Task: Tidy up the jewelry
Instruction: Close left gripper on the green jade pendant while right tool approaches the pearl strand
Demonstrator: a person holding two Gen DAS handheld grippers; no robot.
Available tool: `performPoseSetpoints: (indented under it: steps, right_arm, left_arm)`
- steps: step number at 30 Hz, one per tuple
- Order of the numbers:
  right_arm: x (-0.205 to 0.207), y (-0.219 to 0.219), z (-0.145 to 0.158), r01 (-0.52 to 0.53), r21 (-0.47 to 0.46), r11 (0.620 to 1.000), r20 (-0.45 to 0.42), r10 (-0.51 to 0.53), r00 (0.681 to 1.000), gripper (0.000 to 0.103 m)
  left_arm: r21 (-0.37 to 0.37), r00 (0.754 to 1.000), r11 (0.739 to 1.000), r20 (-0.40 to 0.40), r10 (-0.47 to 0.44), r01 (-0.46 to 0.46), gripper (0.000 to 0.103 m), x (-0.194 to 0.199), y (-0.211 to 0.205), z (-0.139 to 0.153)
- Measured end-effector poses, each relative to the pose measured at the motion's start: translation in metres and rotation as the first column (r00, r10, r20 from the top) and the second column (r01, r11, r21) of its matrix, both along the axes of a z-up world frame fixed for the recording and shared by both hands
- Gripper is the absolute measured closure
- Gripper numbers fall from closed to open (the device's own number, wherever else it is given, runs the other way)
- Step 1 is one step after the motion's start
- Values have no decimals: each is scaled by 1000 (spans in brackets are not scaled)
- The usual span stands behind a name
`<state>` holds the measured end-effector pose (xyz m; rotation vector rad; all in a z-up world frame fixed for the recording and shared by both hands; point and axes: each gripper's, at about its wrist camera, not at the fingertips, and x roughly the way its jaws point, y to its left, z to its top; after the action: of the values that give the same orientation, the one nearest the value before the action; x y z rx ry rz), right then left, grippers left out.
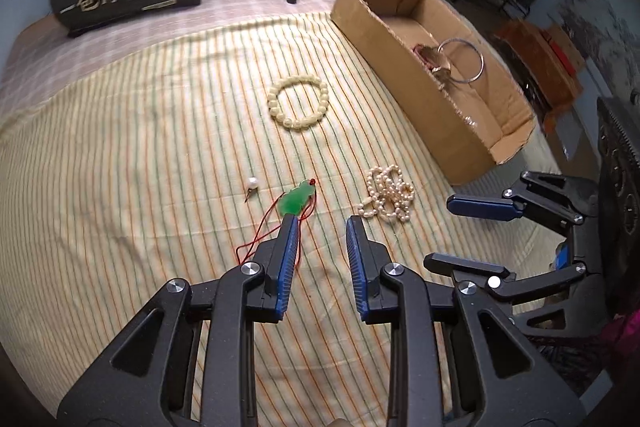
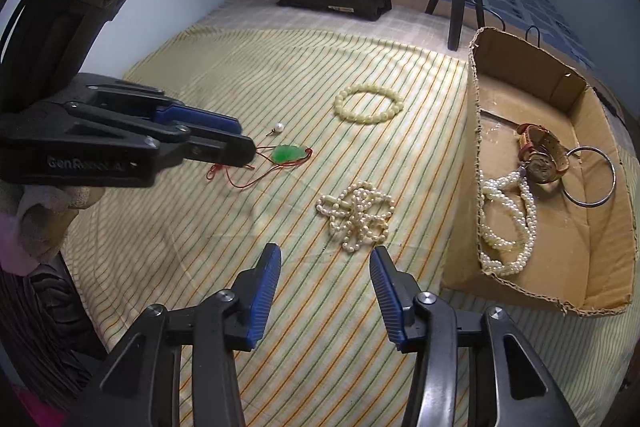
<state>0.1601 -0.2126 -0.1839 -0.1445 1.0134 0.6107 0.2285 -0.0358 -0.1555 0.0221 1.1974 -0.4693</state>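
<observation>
Striped cloth (image 2: 224, 75) bare beside cardboard box (image 2: 476, 115)

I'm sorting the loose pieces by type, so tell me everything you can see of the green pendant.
The green pendant is a small, glossy, translucent green carving, jade-like, with a lobed gourd-like outline. A thin red cord is tied at one end with a small red bead, trailing in loose loops. It lies flat on the striped cloth, outside the cardboard box. The open left tool sits right beside it; contact is unclear.

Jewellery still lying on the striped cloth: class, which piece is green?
The jade-like pendant on a thin red cord, close to the left tongs. The bead bracelet, pearl strand and small pearl pin are all cream or white.
</observation>
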Motion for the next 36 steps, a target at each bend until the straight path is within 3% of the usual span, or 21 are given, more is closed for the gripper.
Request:
performPoseSetpoints:
  steps: [10, 25, 36]
  right_arm:
    - [8, 9, -8, 1, -15, 1000, -5, -1, 1000, 55]
    - [17, 9, -19, 40, -20, 999, -37, -41, 998, 53]
    - [19, 17, -26, 76, -56, 996, -17, -77, 997, 50]
  left_arm:
    - [121, 996, 989, 25, -91, 87, 79, 16, -16, -22]
    - [138, 987, 978, -5, -159, 158, 79, 30, -25, -40]
    - [147, 988, 977, -10, -152, 152, 80, 36, -27, -50]
